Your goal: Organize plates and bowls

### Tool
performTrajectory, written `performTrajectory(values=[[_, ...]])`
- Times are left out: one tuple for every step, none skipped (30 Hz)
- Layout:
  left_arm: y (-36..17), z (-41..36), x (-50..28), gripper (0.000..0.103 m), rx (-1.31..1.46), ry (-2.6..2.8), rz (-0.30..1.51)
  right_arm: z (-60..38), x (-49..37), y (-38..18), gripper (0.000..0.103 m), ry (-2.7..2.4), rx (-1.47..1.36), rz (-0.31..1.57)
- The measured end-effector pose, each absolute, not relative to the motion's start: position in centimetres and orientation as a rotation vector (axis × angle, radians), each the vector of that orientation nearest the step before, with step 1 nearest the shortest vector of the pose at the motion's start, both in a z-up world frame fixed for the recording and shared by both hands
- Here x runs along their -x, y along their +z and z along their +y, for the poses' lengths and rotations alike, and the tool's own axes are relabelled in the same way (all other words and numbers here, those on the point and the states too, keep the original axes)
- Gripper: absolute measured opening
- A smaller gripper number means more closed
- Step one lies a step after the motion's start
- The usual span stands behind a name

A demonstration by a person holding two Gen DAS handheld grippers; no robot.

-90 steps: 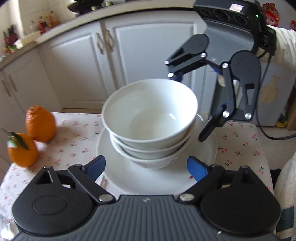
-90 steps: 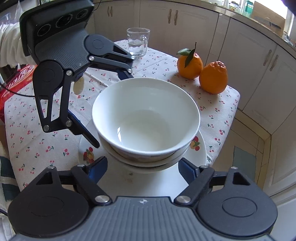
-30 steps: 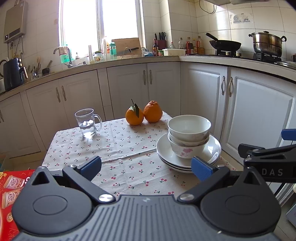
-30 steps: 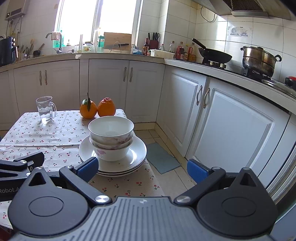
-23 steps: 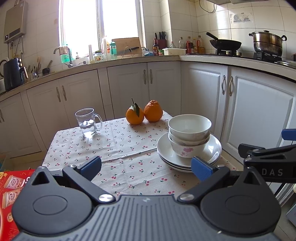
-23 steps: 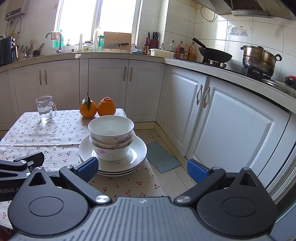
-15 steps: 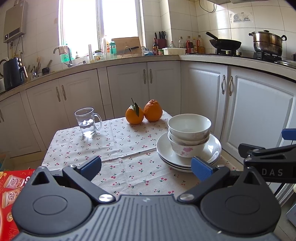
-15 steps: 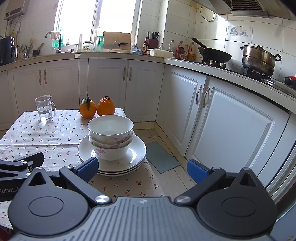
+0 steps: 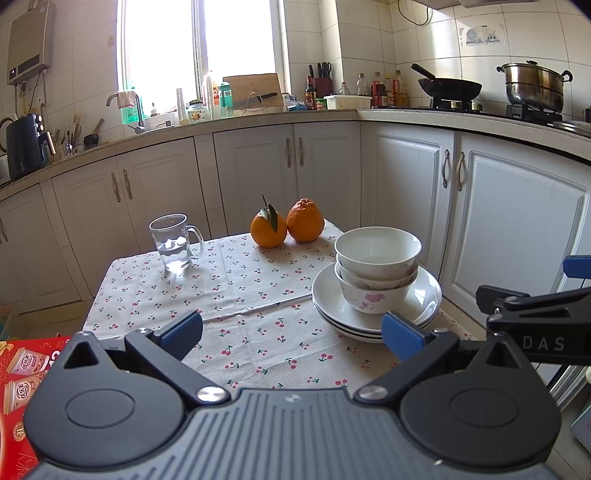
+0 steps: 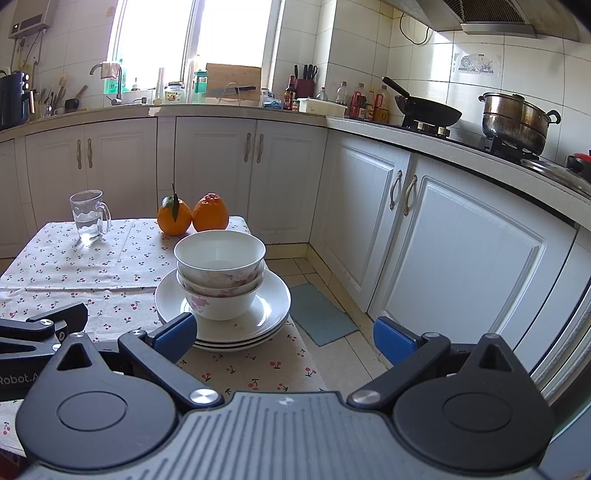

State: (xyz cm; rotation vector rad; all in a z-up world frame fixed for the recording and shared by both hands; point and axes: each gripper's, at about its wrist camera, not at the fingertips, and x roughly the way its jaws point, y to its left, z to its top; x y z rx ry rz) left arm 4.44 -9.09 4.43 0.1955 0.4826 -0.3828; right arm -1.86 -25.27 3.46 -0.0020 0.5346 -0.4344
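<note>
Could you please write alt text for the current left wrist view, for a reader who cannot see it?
Three nested white bowls sit on a stack of white plates at the right edge of a cherry-print tablecloth, ahead of the open, empty left gripper. Behind stand a glass mug and two oranges.

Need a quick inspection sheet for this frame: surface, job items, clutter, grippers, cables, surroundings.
Surface: table under a cherry-print cloth.
Job's things: bowls nested on stacked plates, near the table's right edge.
Clutter: glass mug holding water; two oranges touching; red box at lower left.
Grippers: left gripper open, empty; right gripper open, empty; both back from the stack.
Cables: one on the wall tiles.
Surroundings: white cabinets, wok, steel pot, floor mat.
</note>
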Motion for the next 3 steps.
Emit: performTrajectory(values=[[4.43,-9.09,-4.42,0.102,-0.196,-0.383,0.481,-25.31,1.86,3.45,0.103,-0.435,0.003,0.535],[4.43,-9.08,-4.44,0.102,-0.196,-0.383,0.482,-25.26,1.87,3.45,0.103,-0.434,0.002,0.535],[4.42,-9.08,-4.43,0.102,-0.196,-0.383,0.481,-25.25,1.86,3.46,0.103,-0.434,0.002,0.535]])
